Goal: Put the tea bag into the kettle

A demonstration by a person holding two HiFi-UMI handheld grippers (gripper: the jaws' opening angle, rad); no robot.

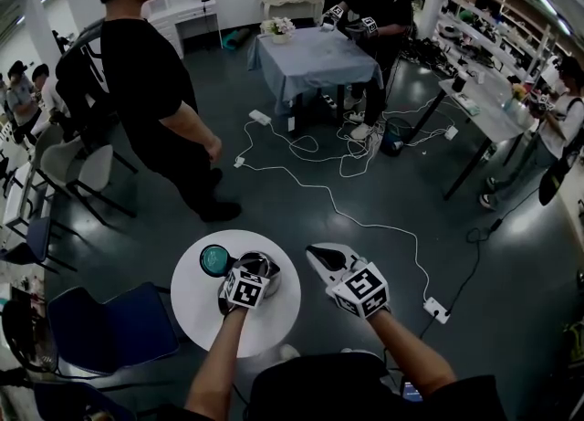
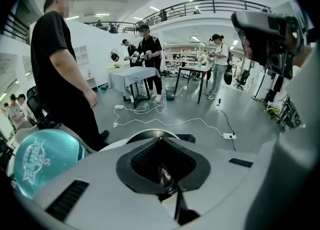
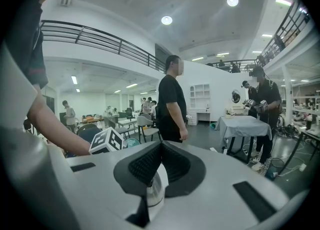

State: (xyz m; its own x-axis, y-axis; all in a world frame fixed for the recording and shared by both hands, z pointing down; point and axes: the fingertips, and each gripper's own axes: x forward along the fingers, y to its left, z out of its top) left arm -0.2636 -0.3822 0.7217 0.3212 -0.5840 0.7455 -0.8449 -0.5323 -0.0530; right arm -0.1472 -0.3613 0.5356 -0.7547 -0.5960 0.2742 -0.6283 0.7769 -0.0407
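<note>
Left tongs [image 2: 160, 143] are nearly closed, pinching the small shiny tea bag [image 2: 163, 175] over the kettle [image 1: 265, 267] on the round white worktop [image 1: 195, 306]. Right tongs [image 3: 160, 144], closed, hover beside the worktop.

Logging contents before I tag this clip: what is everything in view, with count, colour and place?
round white table: 1, white, just below the head camera.
teal round tin: 1, teal, on the table's far left.
shiny metal kettle: 1, silver, on the table beside the tin.
blue chair: 1, blue, left of the table.
white cables: several, white, across the dark floor.
grey-draped table: 1, grey, far middle.
standing person in black: 1, left of centre; others farther off.
tea bag: none I can make out.
left gripper: 1, grey-white, jaws together, at the kettle.
right gripper: 1, grey-white, jaws together, right of the table.
</note>
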